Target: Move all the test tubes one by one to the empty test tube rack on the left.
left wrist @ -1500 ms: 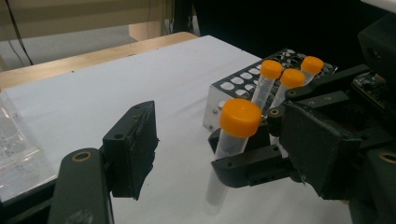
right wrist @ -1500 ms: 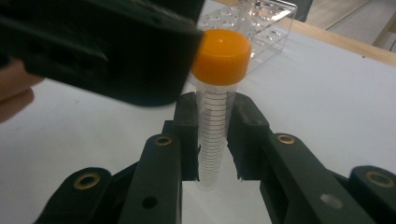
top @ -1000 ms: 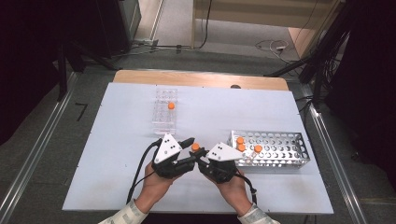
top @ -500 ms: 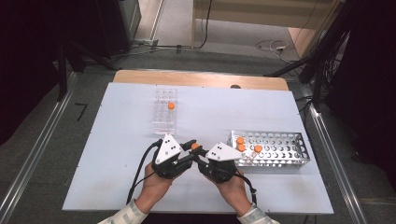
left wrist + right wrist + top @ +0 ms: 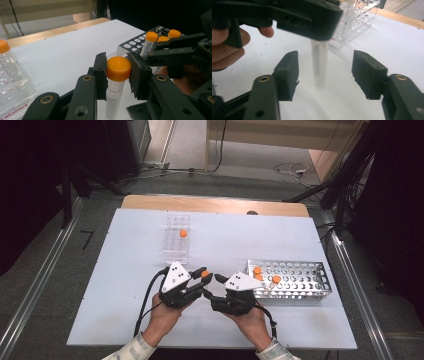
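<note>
A clear tube with an orange cap (image 5: 118, 68) hangs upright just above the table, and my left gripper (image 5: 117, 72) is shut on its cap. From the high view the cap (image 5: 204, 274) sits at the left gripper's tips (image 5: 202, 276). My right gripper (image 5: 325, 72) faces it from the right. Its jaws have just been opening and now stand wide on either side of the tube's body (image 5: 320, 65) without touching it. In the high view the right gripper (image 5: 211, 287) is nearly tip to tip with the left one.
A metal rack (image 5: 300, 281) with three orange-capped tubes at its left end lies right of the hands. Farther back, a clear plastic rack (image 5: 176, 240) holds one orange-capped tube (image 5: 183, 233). Both forearms come in at the table's near edge.
The right gripper's jaws have spread apart and let go of the tube, which stays in the left gripper. Neither hand has moved.
</note>
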### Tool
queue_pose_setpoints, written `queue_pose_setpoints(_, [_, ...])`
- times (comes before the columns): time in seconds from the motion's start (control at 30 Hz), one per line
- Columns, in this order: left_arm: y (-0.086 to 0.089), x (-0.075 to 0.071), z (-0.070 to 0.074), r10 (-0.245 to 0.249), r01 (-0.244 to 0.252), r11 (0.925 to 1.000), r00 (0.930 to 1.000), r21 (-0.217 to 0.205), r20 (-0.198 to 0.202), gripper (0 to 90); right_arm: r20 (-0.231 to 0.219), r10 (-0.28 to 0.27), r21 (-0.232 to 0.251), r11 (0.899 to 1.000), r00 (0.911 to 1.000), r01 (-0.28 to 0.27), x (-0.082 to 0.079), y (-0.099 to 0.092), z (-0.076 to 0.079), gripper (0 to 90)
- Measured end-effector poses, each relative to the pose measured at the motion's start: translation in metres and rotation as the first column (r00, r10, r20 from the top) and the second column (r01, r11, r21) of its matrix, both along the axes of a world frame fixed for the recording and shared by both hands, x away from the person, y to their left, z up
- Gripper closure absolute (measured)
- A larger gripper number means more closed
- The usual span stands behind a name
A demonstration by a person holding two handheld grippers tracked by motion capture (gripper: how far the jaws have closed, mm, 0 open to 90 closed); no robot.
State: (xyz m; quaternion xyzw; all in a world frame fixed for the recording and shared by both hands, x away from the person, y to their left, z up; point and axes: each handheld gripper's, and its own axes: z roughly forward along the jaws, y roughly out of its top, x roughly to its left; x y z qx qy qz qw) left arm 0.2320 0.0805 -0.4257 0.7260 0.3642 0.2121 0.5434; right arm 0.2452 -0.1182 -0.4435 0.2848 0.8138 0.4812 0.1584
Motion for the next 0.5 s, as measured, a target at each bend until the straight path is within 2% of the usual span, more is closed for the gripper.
queue_pose_setpoints(0.17, [0.010,0.007,-0.001,0.036,-0.037,0.9993,0.9993,-0.003,-0.010,69.6,-0.008,-0.011,0.003,1.000,0.9999,0.011,-0.004,-0.010,0.003,28.8])
queue_pose_setpoints(0.33, [0.023,0.016,0.002,0.074,-0.075,0.9968,0.9970,-0.027,-0.023,69.7,-0.009,-0.003,0.000,1.000,1.0000,0.003,-0.013,-0.019,0.006,26.5])
queue_pose_setpoints(0.5, [0.034,0.024,0.007,0.111,-0.112,0.9932,0.9935,-0.034,-0.028,69.7,-0.012,0.000,0.000,1.000,0.9999,0.000,-0.022,-0.030,0.007,26.2])
